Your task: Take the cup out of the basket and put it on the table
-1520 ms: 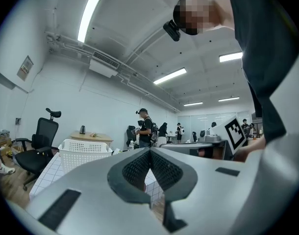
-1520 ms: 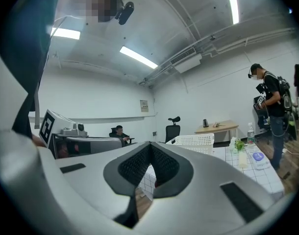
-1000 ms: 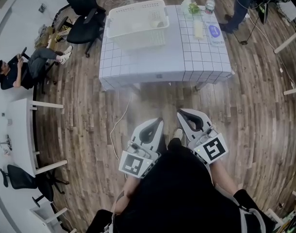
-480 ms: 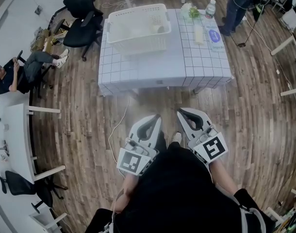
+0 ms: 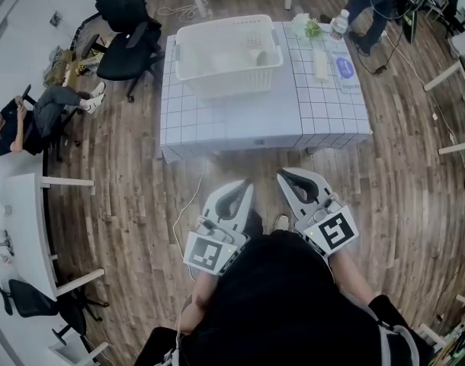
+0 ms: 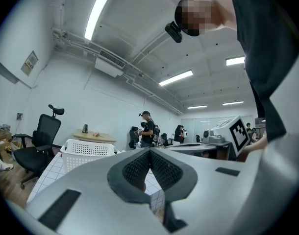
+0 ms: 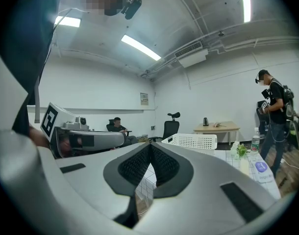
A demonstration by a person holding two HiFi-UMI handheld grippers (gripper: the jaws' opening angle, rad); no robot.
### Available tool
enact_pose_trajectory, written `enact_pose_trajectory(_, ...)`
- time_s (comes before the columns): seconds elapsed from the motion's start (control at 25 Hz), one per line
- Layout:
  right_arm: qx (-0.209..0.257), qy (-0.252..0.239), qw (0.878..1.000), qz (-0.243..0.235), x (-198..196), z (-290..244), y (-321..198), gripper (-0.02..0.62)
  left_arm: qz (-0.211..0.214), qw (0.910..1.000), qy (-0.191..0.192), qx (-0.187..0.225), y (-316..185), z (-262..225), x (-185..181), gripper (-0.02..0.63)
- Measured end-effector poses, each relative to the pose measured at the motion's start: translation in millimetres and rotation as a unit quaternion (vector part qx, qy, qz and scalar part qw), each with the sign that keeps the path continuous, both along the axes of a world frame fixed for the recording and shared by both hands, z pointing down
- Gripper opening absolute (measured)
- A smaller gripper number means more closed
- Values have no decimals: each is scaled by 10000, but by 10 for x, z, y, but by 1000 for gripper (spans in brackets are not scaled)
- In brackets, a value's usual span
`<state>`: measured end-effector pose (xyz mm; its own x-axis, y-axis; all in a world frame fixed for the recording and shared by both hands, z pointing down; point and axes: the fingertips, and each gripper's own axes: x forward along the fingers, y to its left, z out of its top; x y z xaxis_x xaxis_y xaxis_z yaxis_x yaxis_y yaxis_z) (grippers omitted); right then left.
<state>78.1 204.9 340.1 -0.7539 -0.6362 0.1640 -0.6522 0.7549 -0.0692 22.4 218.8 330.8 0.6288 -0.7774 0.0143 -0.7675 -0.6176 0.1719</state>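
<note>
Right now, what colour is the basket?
The basket is white, with perforated walls; the head view shows it best.

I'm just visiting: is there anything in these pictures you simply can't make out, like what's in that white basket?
- White slatted plastic basket: in the head view the pale shapes inside are too small to identify; in both gripper views its wall hides them.
- Clear plastic bottle: head view, its label print is too small.
- Standing person in dark clothes: head view, cut off by the top edge.
</note>
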Motion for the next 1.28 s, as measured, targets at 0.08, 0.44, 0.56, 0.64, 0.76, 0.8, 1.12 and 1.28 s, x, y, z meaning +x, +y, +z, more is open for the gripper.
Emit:
enact_pose_trajectory(0.08, 36, 31, 10000, 22, -81, -22, -98, 15, 46, 10000, 15, 26, -95, -19, -72, 8)
enact_pose_trajectory(0.44, 96, 50, 9997, 224, -434, -40, -425, 15, 296, 9995, -5, 100, -410, -5, -401, 8)
enact_pose_trajectory(0.56, 69, 71, 9995, 289, -549, 0, -472, 15, 386, 9992, 63, 28, -475, 43, -497, 8)
enact_pose_trajectory(0.64, 37, 93, 9994, 345, -607, 20, -491, 15, 418, 9990, 146, -31, -523, 23, -550, 8)
enact_pose_trajectory(0.76, -10, 126, 9988, 471, -622, 33, -534, 15, 444, 9989, 105, -67, -587, 71, -640, 8)
enact_pose_trajectory(0.8, -19, 133, 9986, 507, -616, 34, -549, 15, 456, 9989, 57, -67, -599, 102, -667, 8)
enact_pose_trajectory(1.12, -112, 96, 9981, 597, -560, 85, -693, 15, 539, 9984, 26, -171, -726, 162, -618, 8)
enact_pose_trajectory(1.28, -101, 61, 9989, 453, -573, 112, -864, 15, 396, 9990, 48, -187, -908, 135, -589, 8)
